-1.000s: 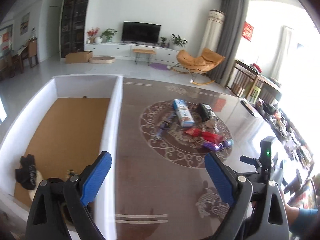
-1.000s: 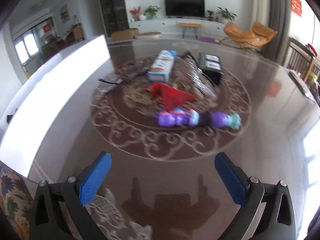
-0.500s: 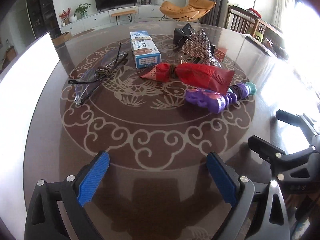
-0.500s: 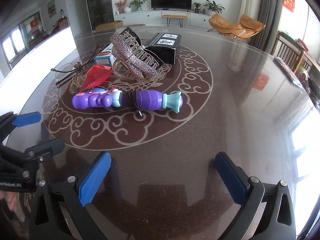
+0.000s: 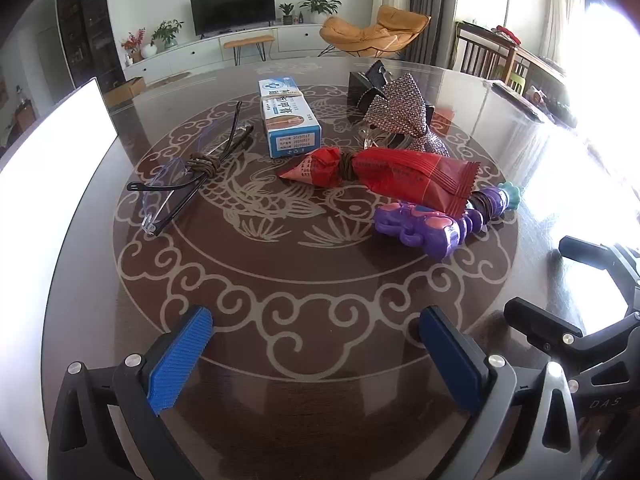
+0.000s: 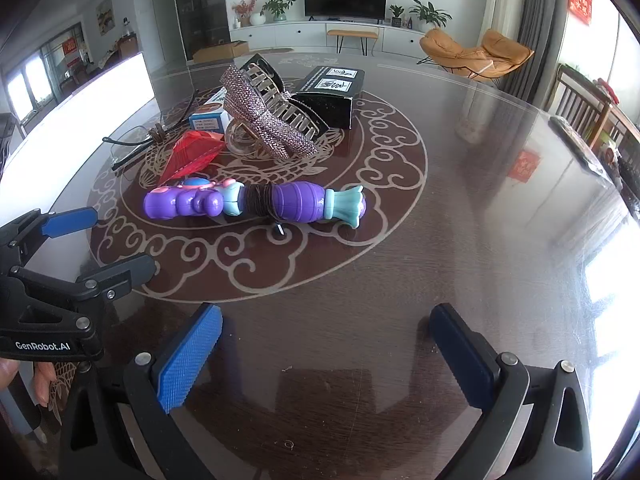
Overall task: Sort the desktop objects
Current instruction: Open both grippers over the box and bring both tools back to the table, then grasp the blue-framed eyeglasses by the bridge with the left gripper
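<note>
Both grippers hover low over the bench (image 5: 320,408), fingers spread wide and empty — left gripper (image 5: 316,344), right gripper (image 6: 326,344). At frame centre lie the purple toy (image 6: 256,202), red packet (image 5: 384,174), glasses (image 5: 188,178) and blue box (image 5: 288,118) — close together.

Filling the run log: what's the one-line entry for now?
left gripper open, empty | right gripper open, empty | purple toy, red packet, glasses on table, untouched
</note>
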`<action>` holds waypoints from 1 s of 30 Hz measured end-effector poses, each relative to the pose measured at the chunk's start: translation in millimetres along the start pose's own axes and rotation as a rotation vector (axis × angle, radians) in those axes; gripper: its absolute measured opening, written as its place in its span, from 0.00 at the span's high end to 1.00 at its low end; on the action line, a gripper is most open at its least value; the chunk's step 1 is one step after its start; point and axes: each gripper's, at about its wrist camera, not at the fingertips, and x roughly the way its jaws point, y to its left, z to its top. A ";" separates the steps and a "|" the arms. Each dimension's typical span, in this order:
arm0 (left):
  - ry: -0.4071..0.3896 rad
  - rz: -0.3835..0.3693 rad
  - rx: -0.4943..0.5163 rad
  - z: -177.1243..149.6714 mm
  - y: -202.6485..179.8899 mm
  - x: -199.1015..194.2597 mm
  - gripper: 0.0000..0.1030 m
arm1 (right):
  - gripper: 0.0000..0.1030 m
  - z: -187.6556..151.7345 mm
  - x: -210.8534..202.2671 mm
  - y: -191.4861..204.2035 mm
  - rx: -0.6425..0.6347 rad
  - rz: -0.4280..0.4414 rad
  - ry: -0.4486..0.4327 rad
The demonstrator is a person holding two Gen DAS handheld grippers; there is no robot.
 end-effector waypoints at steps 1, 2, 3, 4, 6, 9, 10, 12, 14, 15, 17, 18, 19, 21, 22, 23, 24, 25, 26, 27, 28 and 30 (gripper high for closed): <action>0.000 0.000 0.000 0.0 0.1 0.2 0.00 | 0.00 0.0 0.0 0.0 0.000 0.000 0.000; 0.000 0.000 0.000 -0.1 0.0 0.1 0.00 | 0.00 0.0 0.0 0.0 0.000 0.000 0.000; 0.000 0.000 0.000 -0.1 0.0 0.1 0.00 | 0.00 0.0 0.0 0.0 0.000 0.000 0.000; 0.000 0.000 0.000 0.0 0.1 0.2 0.00 | 0.00 0.0 0.0 0.0 0.000 0.000 0.000; 0.000 0.000 0.000 -0.1 -0.1 0.1 0.00 | 0.00 0.0 0.0 0.0 0.000 0.000 0.000; 0.000 0.000 0.000 -0.1 0.1 0.1 0.00 | 0.00 0.0 0.0 0.0 0.000 0.000 0.000; 0.000 0.000 0.001 -0.1 0.2 0.3 0.00 | 0.00 -0.1 0.0 0.0 0.000 0.000 0.000; 0.000 0.000 0.001 -0.2 0.1 0.0 0.00 | 0.00 -0.2 -0.1 -0.1 0.000 0.000 0.000; 0.000 0.000 0.001 -0.3 0.0 -0.2 0.00 | 0.00 -0.2 -0.2 -0.1 0.000 0.000 0.000; 0.000 0.000 0.001 -0.3 0.1 0.1 0.00 | 0.00 -0.2 -0.2 -0.1 0.000 0.000 0.000; -0.001 -0.002 0.000 -0.3 0.3 0.1 0.00 | 0.00 -0.2 -0.2 -0.1 0.000 0.000 0.000; 0.001 -0.003 0.001 -0.6 -0.1 0.2 0.00 | 0.00 -0.2 -0.2 -0.1 0.000 0.000 0.000; 0.001 -0.007 0.005 -1.8 0.0 -0.6 0.00 | 0.00 -0.2 -0.2 -0.2 0.000 0.000 0.000; 0.001 -0.025 0.027 -6.2 2.2 -3.6 0.00 | 0.00 -0.3 -0.2 -0.2 0.000 0.000 0.000; 0.002 -0.039 0.049 -9.0 3.9 -5.8 0.00 | 0.00 -0.3 -0.2 -0.2 0.000 0.000 0.000; 0.008 -0.055 0.075 -10.5 6.6 -6.9 0.00 | 0.00 -0.3 -0.2 -0.1 0.000 0.000 0.000; 0.018 -0.067 0.096 -12.0 10.9 -8.4 0.00 | 0.00 -0.3 -0.3 -0.2 0.000 0.000 0.000; 0.031 -0.068 0.104 -11.5 17.7 -8.4 0.00 | 0.00 -0.3 -0.3 -0.2 0.000 0.000 0.000; 0.042 -0.050 0.094 -8.8 26.5 -7.2 0.00 | 0.00 -0.3 -0.3 -0.1 0.000 0.000 0.000; 0.050 -0.016 0.078 -2.9 36.7 -5.7 0.00 | 0.00 -0.3 -0.3 -0.2 0.000 0.001 0.000; 0.047 0.007 0.056 5.2 47.0 -5.4 0.00 | 0.00 -0.3 -0.3 -0.2 0.000 0.001 0.000; 0.005 -0.004 -0.011 25.7 68.4 -9.5 0.00 | 0.00 -0.3 -0.3 -0.2 0.000 0.001 0.000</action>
